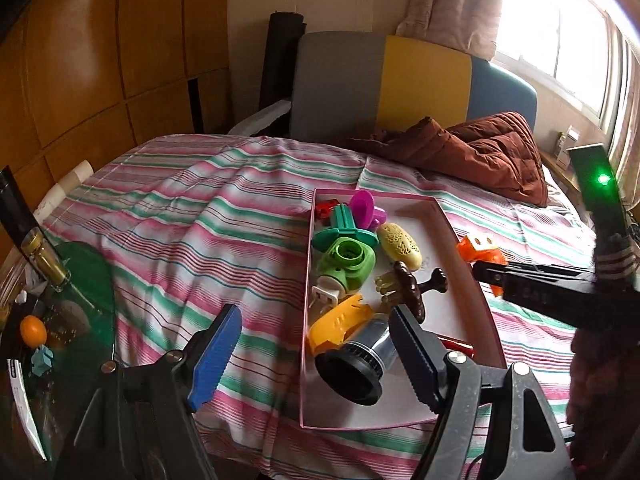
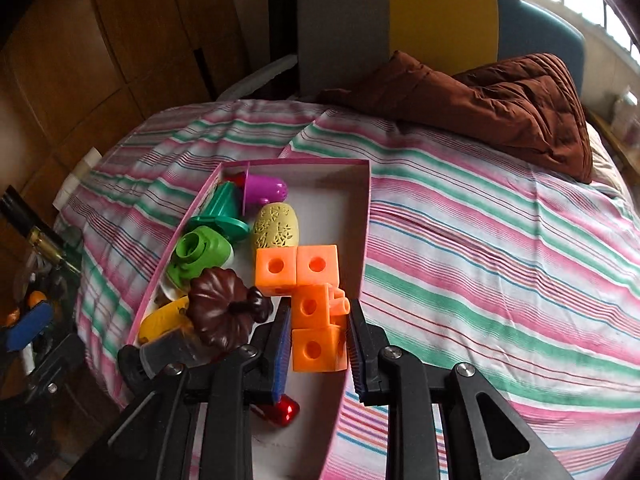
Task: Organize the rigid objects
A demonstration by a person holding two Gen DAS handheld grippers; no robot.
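Operator: While the right tool (image 2: 317, 334) is clamped on the orange block cluster (image 2: 316, 300), which hangs above the near right part of the pink box (image 2: 366, 216) on the bed (image 2: 500, 240), what is the main fault risk?

Technician: Slippage. Only the lower cubes sit between the pads; the upper pair overhangs toward the far end. A joint could separate, or the cluster could pivot and land on the brown flower-shaped piece (image 2: 224, 312) or outside the rim.

Operator: And the left tool (image 1: 316, 360)?

Technician: Jaws wide, holding nothing, hovering above the box's near end. A collision with the right tool is possible if both descend.

Operator: Count, near to far?

Technician: One red glossy item (image 2: 285, 410), one black-and-silver cylinder (image 1: 356, 364), one yellow piece (image 1: 340, 320), one brown piece, one cluster of at least four cubes, one light-green part (image 1: 348, 264), one cream perforated oval (image 1: 400, 246), one teal part (image 1: 344, 228), one magenta part (image 1: 364, 208).
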